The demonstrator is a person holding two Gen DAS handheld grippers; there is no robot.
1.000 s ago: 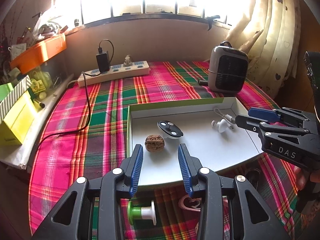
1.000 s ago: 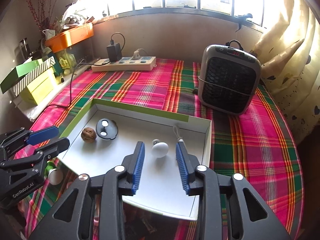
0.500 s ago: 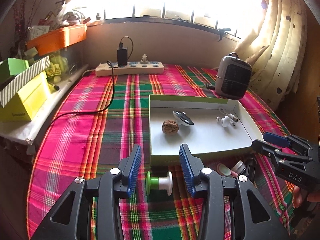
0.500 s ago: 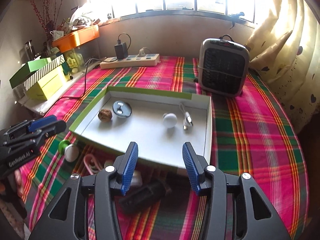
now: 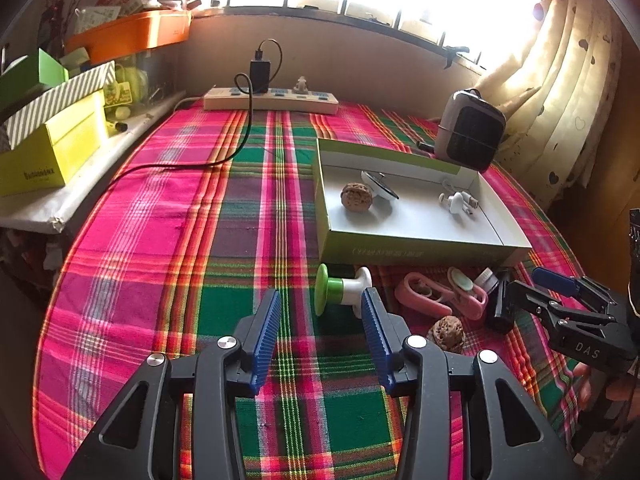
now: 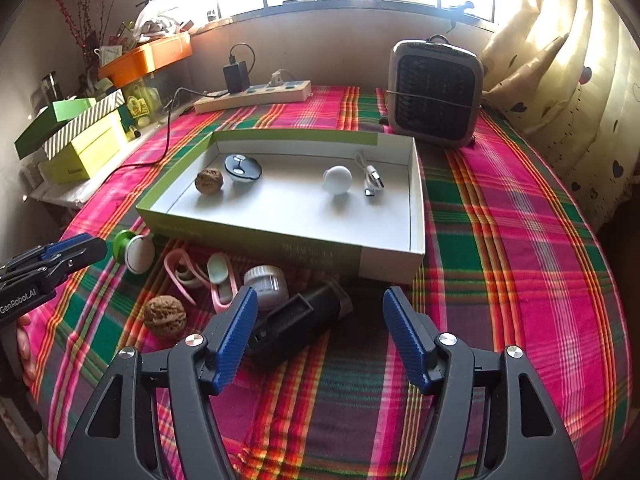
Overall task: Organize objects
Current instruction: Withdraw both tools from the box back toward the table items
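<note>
While your left gripper (image 5: 320,312) spreads its jaws around nothing just short of the green-and-white plastic spool (image 5: 340,290), your right gripper (image 6: 316,320) is opening over the black cylindrical device (image 6: 296,320) beside the shallow green-edged cardboard box (image 6: 280,240), 2 empty grips.

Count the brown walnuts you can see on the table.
2. One wrinkled brown walnut lies inside the shallow green-edged cardboard box, left end; another brown walnut sits on the plaid tablecloth in front. More could be hidden.
</note>
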